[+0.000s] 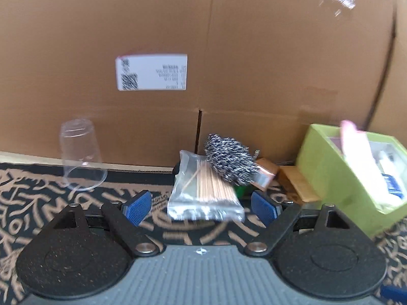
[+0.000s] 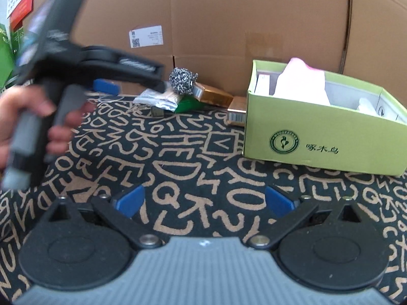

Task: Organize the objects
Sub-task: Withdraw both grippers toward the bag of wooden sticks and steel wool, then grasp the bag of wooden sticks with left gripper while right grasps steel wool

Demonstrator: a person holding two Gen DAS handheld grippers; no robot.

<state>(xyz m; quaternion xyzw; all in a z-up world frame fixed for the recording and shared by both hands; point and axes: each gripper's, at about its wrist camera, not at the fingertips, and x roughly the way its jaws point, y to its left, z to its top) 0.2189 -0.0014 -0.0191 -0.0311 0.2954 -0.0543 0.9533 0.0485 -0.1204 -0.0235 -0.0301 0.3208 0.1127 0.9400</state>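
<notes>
A clear bag of wooden sticks (image 1: pixel 203 190) lies on the patterned mat just ahead of my open, empty left gripper (image 1: pixel 201 207), between its blue pads. A steel wool scrubber (image 1: pixel 229 158) sits on top of small gold and green boxes (image 1: pixel 264 175) behind the bag. In the right wrist view the left gripper's body is at the far left, its fingers reaching the bag (image 2: pixel 155 101) below the scrubber (image 2: pixel 182 80). A green box (image 2: pixel 323 124) with white and pink items stands to the right. My right gripper (image 2: pixel 203 200) is open and empty above the mat.
A clear plastic cup (image 1: pixel 81 155) stands upside down at the left on the mat's edge. A cardboard wall (image 1: pixel 203 38) with a white label closes off the back. The green box (image 1: pixel 356 175) is close on the left gripper's right. Gold boxes (image 2: pixel 223 101) lie beside it.
</notes>
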